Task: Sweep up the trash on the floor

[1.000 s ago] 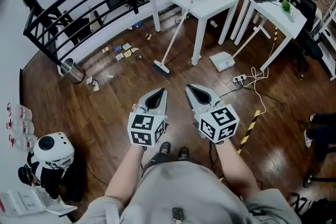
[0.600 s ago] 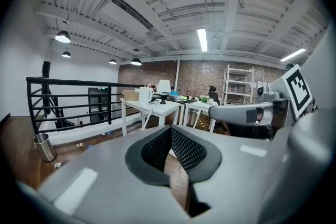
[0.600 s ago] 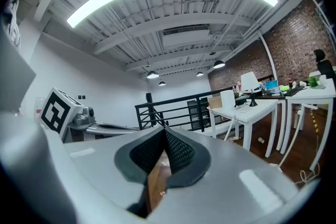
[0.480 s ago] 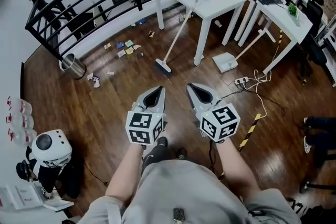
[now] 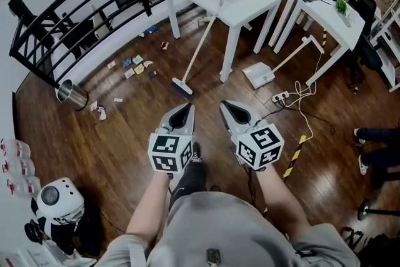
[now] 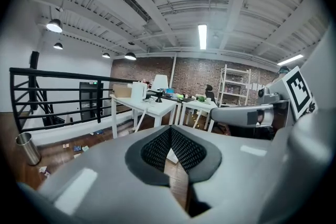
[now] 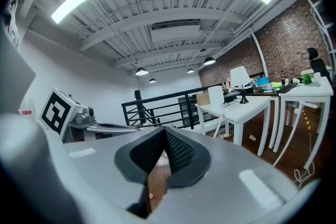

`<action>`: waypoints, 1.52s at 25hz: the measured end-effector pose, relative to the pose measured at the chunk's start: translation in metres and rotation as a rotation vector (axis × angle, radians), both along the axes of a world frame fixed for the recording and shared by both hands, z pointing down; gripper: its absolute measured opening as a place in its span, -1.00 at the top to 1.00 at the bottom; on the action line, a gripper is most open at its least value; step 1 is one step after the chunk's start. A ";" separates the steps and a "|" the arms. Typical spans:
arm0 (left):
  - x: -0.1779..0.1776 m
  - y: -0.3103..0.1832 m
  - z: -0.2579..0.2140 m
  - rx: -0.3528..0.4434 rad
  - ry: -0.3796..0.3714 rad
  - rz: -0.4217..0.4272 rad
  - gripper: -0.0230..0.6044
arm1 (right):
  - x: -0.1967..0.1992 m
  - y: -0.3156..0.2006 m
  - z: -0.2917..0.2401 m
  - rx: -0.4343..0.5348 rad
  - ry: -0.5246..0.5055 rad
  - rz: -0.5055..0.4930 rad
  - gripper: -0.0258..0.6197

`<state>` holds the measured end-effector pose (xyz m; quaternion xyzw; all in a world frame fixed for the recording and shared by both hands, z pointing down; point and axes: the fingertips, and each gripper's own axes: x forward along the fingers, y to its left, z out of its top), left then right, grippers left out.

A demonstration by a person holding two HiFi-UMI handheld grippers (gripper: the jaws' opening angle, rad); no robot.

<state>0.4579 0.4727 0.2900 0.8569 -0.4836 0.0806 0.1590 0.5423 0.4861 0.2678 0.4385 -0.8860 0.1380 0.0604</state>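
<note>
Judging by the layout, the fetching of tools is taken to be the step in hand, and nothing is swept yet. The left gripper (image 5: 187, 109) and the right gripper (image 5: 226, 107) are both held clenched and empty above the floor (image 5: 125, 134). The trash (image 5: 136, 64) is scattered on the floor near the railing (image 5: 75, 22), well apart from both grippers. The broom (image 5: 182, 85) is leaned against the white table (image 5: 250, 0), with the dustpan (image 5: 257, 75) set beside that table's legs. Next, the jaws must be opened and the broom handle clasped.
</note>
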 end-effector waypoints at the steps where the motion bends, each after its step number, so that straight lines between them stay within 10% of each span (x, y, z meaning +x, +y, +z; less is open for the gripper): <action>1: 0.002 -0.016 0.002 0.003 0.005 0.008 0.90 | 0.001 -0.015 0.002 -0.002 0.006 0.007 0.92; 20: 0.028 -0.279 0.001 0.020 0.010 0.168 0.90 | 0.010 -0.272 -0.005 -0.005 0.038 0.121 0.92; 38: 0.132 -0.508 0.032 -0.056 -0.096 0.069 0.90 | 0.117 -0.495 0.005 -0.039 0.006 0.005 0.92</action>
